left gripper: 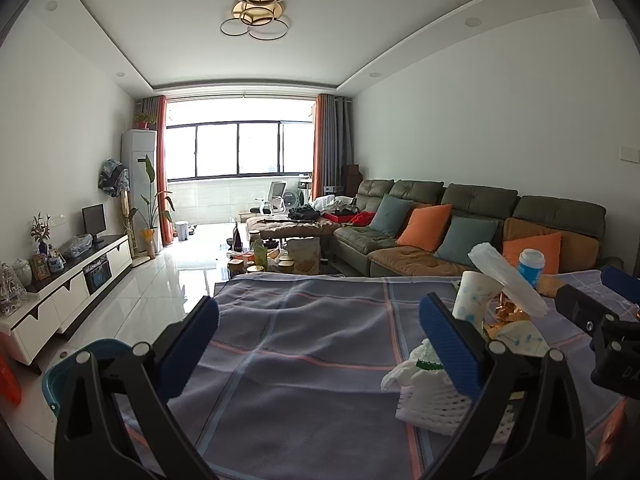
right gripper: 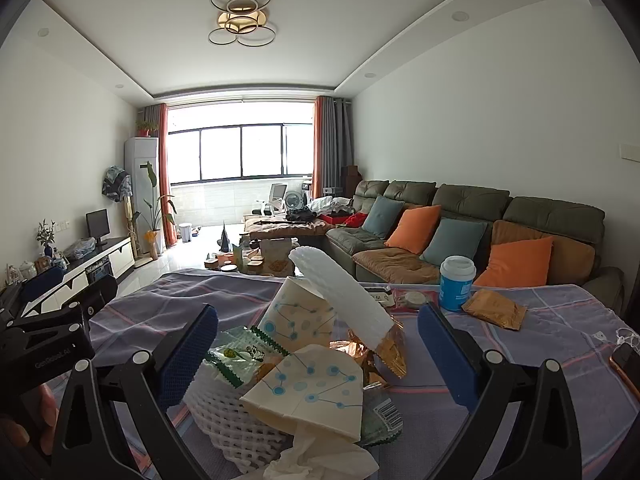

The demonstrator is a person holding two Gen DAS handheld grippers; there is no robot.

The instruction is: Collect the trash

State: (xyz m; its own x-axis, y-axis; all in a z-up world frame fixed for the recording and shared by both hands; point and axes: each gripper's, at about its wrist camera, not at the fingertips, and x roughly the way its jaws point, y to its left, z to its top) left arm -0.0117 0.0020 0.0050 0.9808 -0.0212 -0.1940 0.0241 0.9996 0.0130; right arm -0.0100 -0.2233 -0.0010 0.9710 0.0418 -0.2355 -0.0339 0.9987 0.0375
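White foam netting [right gripper: 224, 412] and wrappers [right gripper: 240, 354] are lying mid-table [right gripper: 560, 328]; both hand-held grippers, left [left gripper: 318, 342] and right [right gripper: 318, 344], are gaping wide, grasping nothing.

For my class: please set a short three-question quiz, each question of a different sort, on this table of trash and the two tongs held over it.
1. True or false: the right tongs are shut on the white foam net.
2. Which stands upright behind the pile of trash? A) a blue cup with a white lid B) a glass bottle C) a red tin
3. Fill in: the table is covered by a checked ____.

Key
1. False: both the right tongs and the left tongs are open, holding nothing.
2. A, the blue cup.
3. Cloth, bluish grey with pink lines.
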